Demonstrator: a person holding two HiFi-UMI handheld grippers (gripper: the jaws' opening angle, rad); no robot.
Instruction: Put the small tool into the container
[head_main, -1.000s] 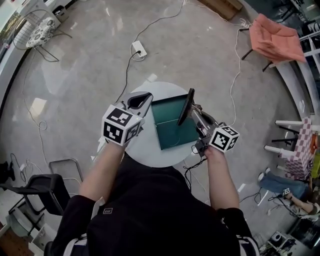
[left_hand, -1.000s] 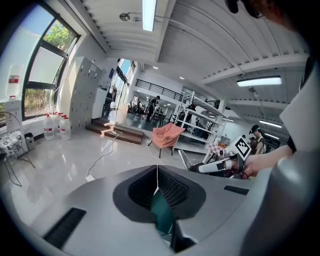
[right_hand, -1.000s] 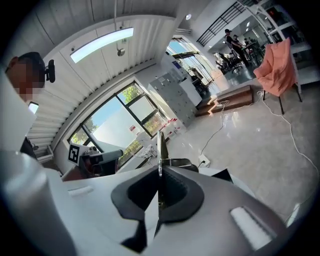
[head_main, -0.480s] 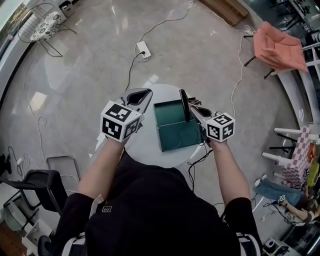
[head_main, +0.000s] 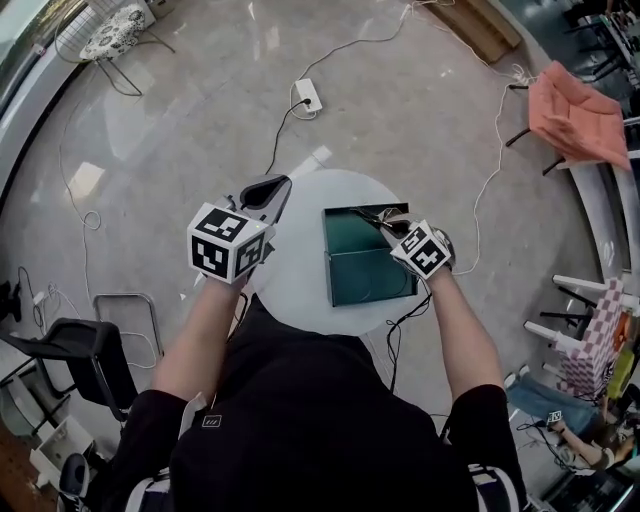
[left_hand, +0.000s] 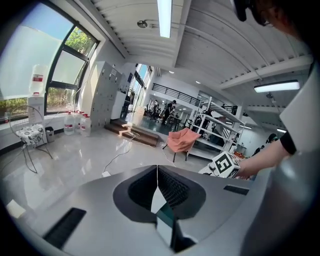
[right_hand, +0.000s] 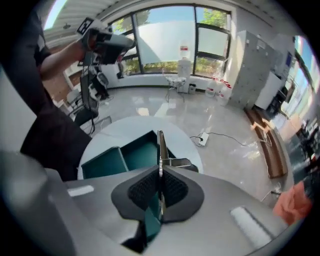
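Observation:
A green open container (head_main: 365, 265) lies on the round white table (head_main: 295, 275). My right gripper (head_main: 388, 222) hangs over the container's far right corner, shut on a thin metal tool (right_hand: 160, 147). Seen edge-on in the right gripper view, the tool reaches out from the jaws above the container (right_hand: 125, 155), with a short cross piece (right_hand: 176, 162) on it. In the head view the tool shows only as a dark strip (head_main: 372, 212) by the far rim. My left gripper (head_main: 265, 190) is shut and empty, held above the table's left side, apart from the container.
A black cable (head_main: 400, 320) drops off the table's near right edge. On the floor beyond lie a white power strip (head_main: 308, 95) and its cords. A black chair (head_main: 80, 365) stands to the left, and a pink chair (head_main: 575, 105) far right.
My right gripper has come down and tipped the tool from standing upright over the container to low at its far right corner. The left gripper has shifted slightly left.

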